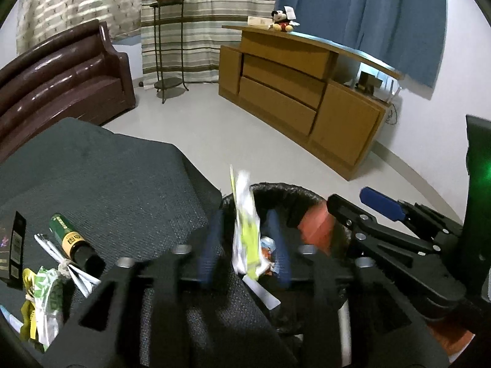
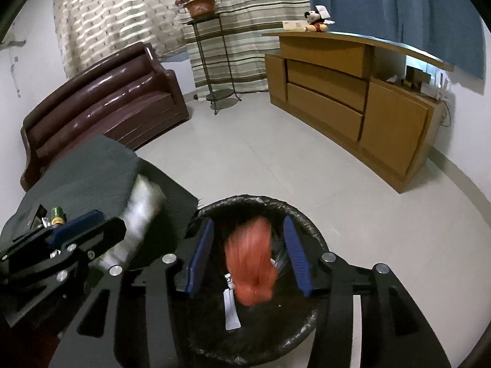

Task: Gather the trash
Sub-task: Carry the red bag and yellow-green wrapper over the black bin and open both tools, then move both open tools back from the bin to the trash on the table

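My left gripper (image 1: 245,245) is open over the near rim of a black-lined bin (image 1: 285,191); a white and yellow-green wrapper (image 1: 245,233) hangs blurred between its blue fingers, touching neither. My right gripper (image 2: 250,254) is open above the same bin (image 2: 310,322); an orange wrapper (image 2: 251,263) is blurred between its fingers, falling free. A white slip (image 2: 230,309) lies inside the bin. On the dark mat (image 1: 92,178) lie a green and yellow tube (image 1: 72,239), a black box (image 1: 13,251), white sticks (image 1: 70,270) and a green-white wrapper (image 1: 46,300).
The right gripper (image 1: 399,239) shows at the right of the left wrist view. A brown sofa (image 2: 104,107) stands behind the mat. A wooden cabinet (image 2: 353,92) with a plush toy lines the right wall. A plant stand (image 2: 211,58) is by the curtains.
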`<state>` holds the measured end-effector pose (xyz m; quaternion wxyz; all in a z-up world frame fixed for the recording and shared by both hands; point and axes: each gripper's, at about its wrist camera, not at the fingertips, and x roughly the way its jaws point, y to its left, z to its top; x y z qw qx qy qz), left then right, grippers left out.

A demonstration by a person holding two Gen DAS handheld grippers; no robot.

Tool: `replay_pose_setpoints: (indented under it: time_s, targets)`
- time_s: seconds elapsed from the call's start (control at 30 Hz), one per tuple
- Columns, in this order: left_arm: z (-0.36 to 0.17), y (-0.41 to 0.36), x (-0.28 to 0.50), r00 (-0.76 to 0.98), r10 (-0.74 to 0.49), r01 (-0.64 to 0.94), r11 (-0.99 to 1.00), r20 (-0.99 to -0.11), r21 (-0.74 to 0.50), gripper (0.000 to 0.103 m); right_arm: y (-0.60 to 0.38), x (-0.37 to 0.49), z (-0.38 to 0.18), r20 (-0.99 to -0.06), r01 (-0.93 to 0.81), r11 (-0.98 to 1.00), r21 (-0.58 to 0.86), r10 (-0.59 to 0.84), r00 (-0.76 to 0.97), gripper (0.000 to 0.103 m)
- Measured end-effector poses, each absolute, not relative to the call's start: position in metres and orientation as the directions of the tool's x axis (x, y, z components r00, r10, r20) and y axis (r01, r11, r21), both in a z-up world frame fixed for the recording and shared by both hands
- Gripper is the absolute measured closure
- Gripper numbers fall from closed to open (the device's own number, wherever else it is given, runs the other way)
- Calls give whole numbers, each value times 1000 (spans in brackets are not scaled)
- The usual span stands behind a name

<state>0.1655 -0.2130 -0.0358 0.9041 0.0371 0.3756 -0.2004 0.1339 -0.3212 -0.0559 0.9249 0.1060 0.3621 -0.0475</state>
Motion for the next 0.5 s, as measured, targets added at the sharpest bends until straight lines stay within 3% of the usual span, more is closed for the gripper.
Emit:
replay_pose_setpoints:
  time_s: [0.17, 0.5]
  targets:
    - [-35, -212, 165, 638, -332, 384, 919, -695, -86, 60, -325, 134, -55, -681, 177, 970, 167, -16, 732, 55]
    - [-21, -193, 157, 659, -324, 349, 931, -678, -106, 47, -324, 134, -47, -673, 161, 973, 162, -10, 740, 55]
